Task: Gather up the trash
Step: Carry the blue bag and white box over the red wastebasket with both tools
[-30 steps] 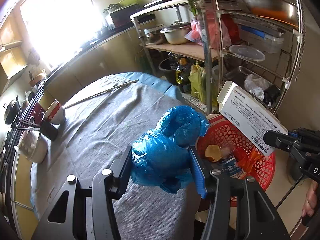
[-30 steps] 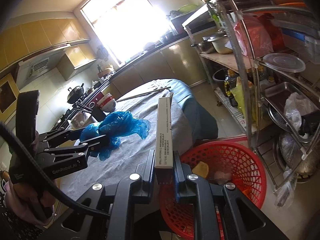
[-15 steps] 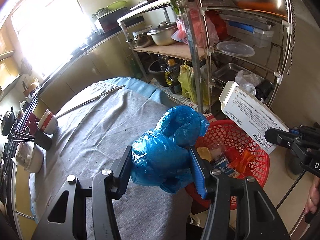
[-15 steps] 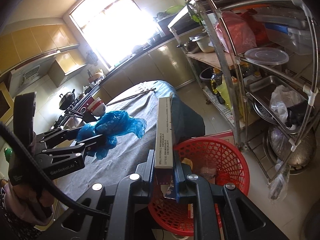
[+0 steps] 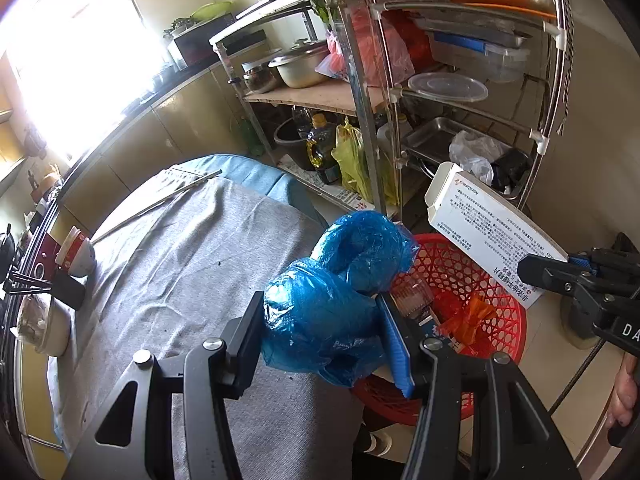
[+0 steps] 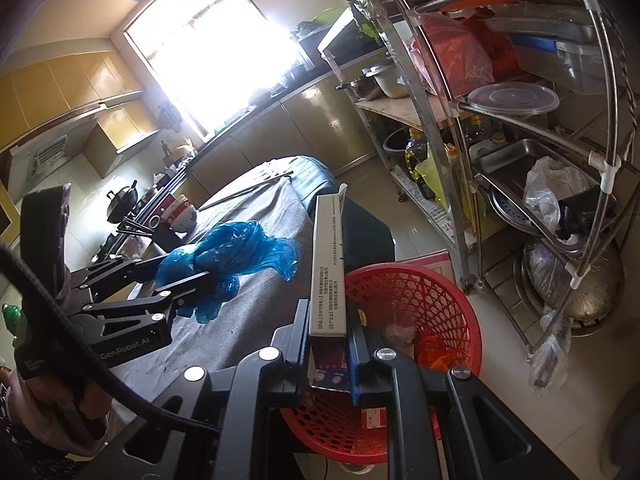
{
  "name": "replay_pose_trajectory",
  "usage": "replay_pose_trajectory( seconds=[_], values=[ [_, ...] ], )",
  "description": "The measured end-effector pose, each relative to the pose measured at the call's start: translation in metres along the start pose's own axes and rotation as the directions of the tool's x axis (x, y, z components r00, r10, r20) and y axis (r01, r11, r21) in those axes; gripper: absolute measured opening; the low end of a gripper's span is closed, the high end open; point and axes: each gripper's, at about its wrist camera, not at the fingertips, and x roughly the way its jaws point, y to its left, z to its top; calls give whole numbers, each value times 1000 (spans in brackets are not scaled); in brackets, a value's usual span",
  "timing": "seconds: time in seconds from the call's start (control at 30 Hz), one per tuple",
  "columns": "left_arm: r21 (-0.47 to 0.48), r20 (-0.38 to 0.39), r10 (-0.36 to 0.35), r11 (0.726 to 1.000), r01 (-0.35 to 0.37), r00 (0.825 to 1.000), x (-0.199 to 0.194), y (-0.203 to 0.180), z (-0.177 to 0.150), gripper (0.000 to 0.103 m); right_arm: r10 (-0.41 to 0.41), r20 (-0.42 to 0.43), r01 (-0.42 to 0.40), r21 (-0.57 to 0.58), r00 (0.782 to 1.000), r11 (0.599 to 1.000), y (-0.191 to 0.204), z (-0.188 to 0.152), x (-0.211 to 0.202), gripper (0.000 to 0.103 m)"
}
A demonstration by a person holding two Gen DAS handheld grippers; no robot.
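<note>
Landmark: red basket [image 5: 476, 280], a round plastic mesh bin standing on the tiled floor beside the table [image 5: 180, 280].
Left gripper [image 5: 324, 328]: jaws set at a medium width and clamped on the blue plastic bag [image 5: 340, 292]; both pads press into the crumpled film.
Blue plastic bag: held above the table edge, just beside the red basket rim on the table side; its upper lobe overlaps the rim in the left wrist view. In the right wrist view [image 6: 228, 256] it hangs over the grey cloth, clear of the basket.
Right gripper [image 6: 328, 344]: jaws narrow, closed on the lower end of the white carton [image 6: 329, 268].
White carton: a long flat box with printed text, held on edge and tilted upward. In the left wrist view [image 5: 488, 228] it sits over the far side of the red basket, its open flap end raised toward the metal rack [image 5: 460, 100].
Red basket contents: orange wrapper [image 5: 466, 316], a clear plastic piece and printed packaging lie inside; exact items cannot be told.
Table: covered with a grey cloth, next to the red basket; bowls [image 5: 78, 254] and long sticks lie at its far side, well apart from the basket.
Metal rack: stands behind the red basket, loaded with pots, trays, bottles and bags.
Person: one hand [image 5: 624, 392] shows at the right gripper handle.
</note>
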Motion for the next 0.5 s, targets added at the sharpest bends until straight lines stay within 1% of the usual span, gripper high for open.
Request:
replay_pose_trajectory(
  seconds=[0.5],
  values=[
    [23,-53,-4,1000,6,999,22,-10,-7,56,-10,-28,12,49,1000,999,-14,-5,7,17]
  ],
)
